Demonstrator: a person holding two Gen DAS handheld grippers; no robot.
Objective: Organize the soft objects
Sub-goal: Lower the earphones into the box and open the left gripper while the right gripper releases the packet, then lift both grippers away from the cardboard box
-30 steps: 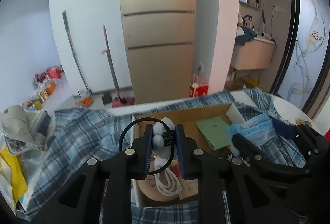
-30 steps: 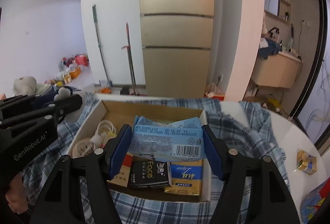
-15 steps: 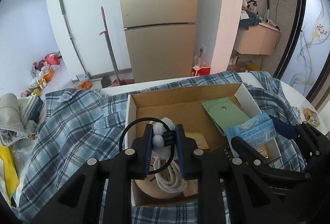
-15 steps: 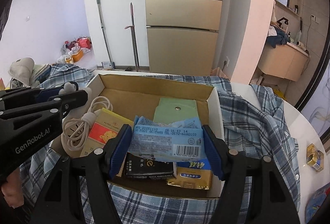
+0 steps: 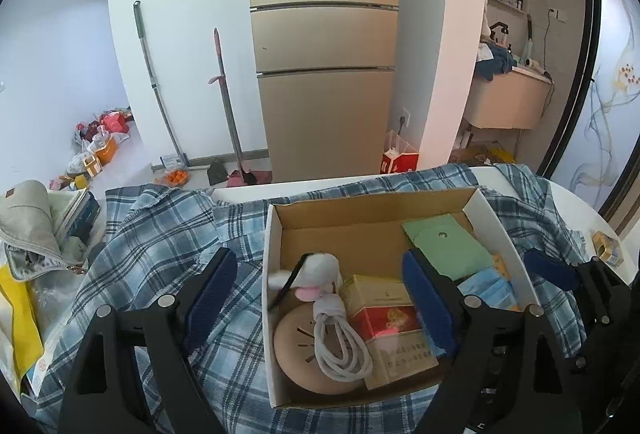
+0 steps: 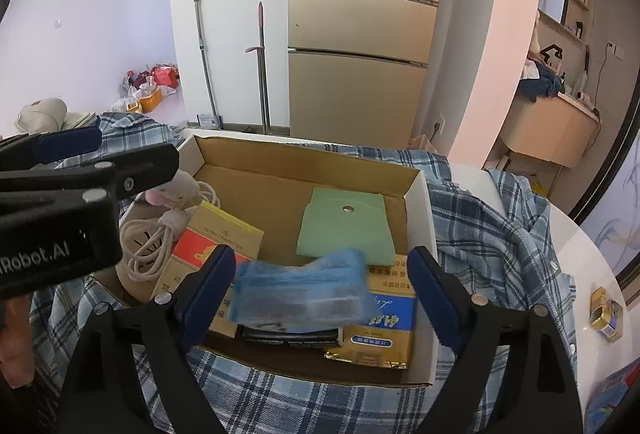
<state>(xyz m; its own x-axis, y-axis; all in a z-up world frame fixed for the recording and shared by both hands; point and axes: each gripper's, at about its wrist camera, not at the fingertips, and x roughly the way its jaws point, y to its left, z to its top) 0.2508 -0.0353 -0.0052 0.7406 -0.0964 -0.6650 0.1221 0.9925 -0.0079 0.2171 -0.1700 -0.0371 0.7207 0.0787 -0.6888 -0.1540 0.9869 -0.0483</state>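
Plaid cloth [image 5: 160,234] under the cardboard box [image 5: 276,230] — gold fridge [image 5: 324,46] behind — both grippers' fingers just spread, clamping nothing.

The cardboard box [image 6: 418,202] sits on the plaid shirt [image 6: 492,230]; cable [image 5: 340,346] at its left wall, tissue pack [image 6: 300,284] near its front edge.

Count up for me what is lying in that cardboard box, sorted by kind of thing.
Packets: 3 (blue packet, black packet, blue-and-gold packet)
red-and-yellow carton: 1
white cable: 1
fluffy hair tie: 1
green pouch: 1
round beige thing: 1
Total showing in the cardboard box: 8
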